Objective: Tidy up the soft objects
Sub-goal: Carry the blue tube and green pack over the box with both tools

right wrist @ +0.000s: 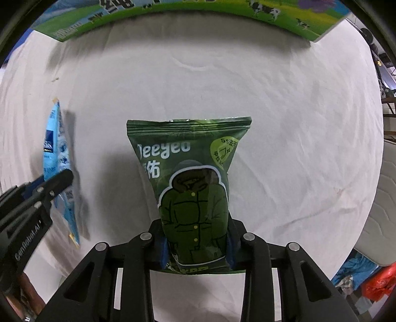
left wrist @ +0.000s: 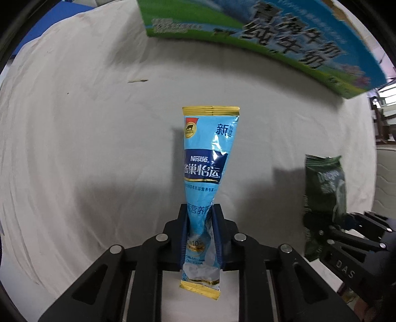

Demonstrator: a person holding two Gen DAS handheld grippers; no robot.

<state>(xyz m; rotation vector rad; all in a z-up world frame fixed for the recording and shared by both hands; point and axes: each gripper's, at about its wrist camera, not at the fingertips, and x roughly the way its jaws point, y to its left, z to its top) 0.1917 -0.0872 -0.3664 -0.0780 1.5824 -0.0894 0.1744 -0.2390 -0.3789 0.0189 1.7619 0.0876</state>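
Left gripper was closed on the blue Nestle sachet, with both jaws pressed against its lower part. In the left wrist view the sachet stood up from the jaws, its long axis running forward along the fingers, its gold upper seal pointing toward the milk carton box at the far edge of the white cloth. The box lay ahead and a little to the right of this tool. At the right border the green packet was visible in the other tool.

In the right wrist view the right gripper was closed on the green Deeyeo packet, holding it near its bottom end, so the packet also pointed forward, long axis along the fingers. The same box stretched across the top of this view, directly ahead. The left gripper with its sachet was at the left side, well apart.

Both packets were lifted above the cloth. Judging by this, the box was probably the destination, and both hands seemed about equally near to it, so each needed mainly a forward motion.
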